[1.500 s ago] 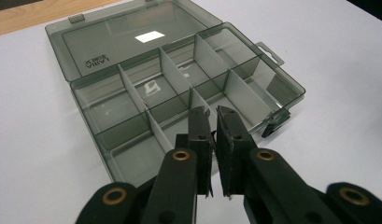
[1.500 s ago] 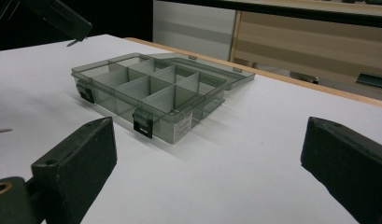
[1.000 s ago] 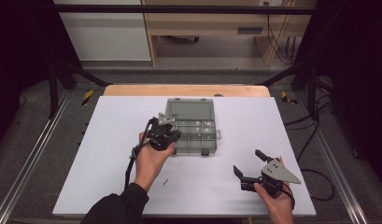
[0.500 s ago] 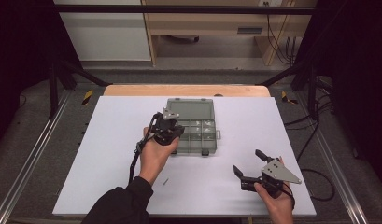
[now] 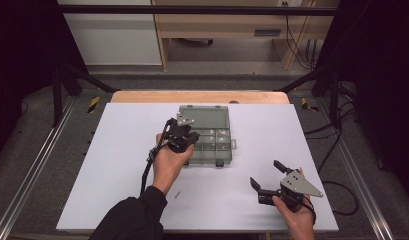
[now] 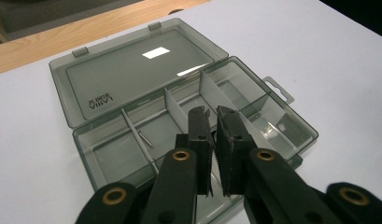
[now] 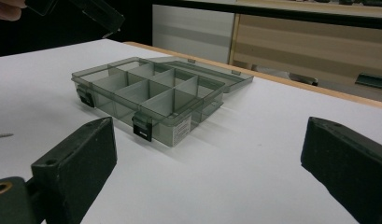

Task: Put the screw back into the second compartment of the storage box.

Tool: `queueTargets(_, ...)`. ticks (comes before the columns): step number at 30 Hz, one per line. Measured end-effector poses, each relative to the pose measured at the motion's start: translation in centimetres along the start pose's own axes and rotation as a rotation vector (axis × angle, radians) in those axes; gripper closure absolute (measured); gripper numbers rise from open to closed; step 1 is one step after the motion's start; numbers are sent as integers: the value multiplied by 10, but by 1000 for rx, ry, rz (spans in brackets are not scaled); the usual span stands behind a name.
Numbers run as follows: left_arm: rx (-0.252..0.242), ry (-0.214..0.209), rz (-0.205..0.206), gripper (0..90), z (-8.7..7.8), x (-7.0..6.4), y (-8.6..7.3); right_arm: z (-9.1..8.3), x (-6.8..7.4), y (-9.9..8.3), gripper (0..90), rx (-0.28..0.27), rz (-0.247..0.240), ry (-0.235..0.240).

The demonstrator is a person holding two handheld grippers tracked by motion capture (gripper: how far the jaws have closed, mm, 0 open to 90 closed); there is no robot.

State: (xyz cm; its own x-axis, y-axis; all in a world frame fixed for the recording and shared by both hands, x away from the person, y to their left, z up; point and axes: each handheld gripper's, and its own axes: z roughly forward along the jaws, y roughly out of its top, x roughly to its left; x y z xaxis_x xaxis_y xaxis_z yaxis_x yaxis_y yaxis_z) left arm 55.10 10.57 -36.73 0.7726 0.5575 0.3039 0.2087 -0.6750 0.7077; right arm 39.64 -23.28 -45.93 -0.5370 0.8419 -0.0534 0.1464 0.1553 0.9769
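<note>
Smoky plastic organiser box (image 5: 212, 141), one, under the near-shut empty left claw (image 6: 215, 136); right claw (image 5: 266, 178) wide open.

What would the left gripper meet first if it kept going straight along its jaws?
Probably the open organizer box: the left gripper, jaws nearly closed, points down into its middle compartments, near a divider. Which cell exactly is unclear.
</note>
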Motion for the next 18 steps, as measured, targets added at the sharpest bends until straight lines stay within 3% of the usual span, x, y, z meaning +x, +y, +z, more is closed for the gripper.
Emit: queueTargets(18,-6,12,-16,848,14,9,1,0,0,0,38,2,6,-1)
